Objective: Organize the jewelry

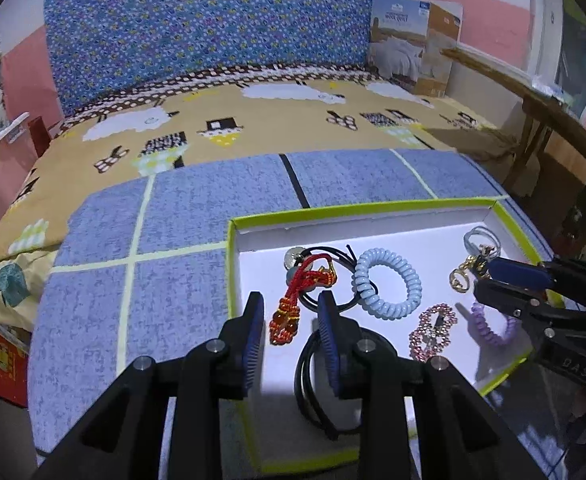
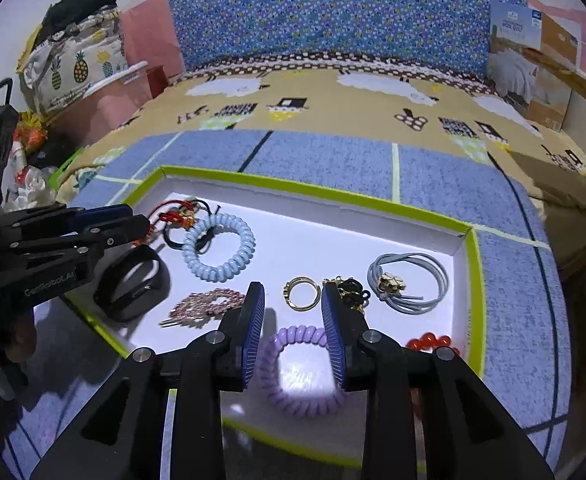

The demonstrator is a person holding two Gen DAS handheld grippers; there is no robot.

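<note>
The jewelry lay inside a shallow white tray (image 2: pixel 469 248) with a lime-green rim, which rested on a blue patchwork mat (image 1: pixel 181 216) spread over the bed. In the right wrist view the tray held a light-blue coil band (image 2: pixel 217 249), a purple coil band (image 2: pixel 297 372), a gold ring (image 2: pixel 301 294), a pink beaded clip (image 2: pixel 205 306), a grey cord tie with a gold charm (image 2: pixel 411 280), a black and gold charm (image 2: pixel 351 292), red beads (image 2: pixel 431 342) and a black band (image 2: pixel 133 284). A red tassel charm (image 1: pixel 293 304) lay near the tray's left wall, over a black cord loop (image 1: pixel 313 364).

The step in hand appeared to be release: every piece lay in the tray and neither tool gripped anything. The next move would call for choosing a piece to reposition, or withdrawing both tools clear of the rim.

The left tongs (image 1: pixel 291 318) pointed steeply down over the tray's left part, jaws partly apart, with the tassel charm between the pads but not pressed by them. The right tongs (image 2: pixel 291 308) pointed steeply down over the tray's near edge, jaws apart and empty, with the purple coil band lying beneath the gap.
</note>
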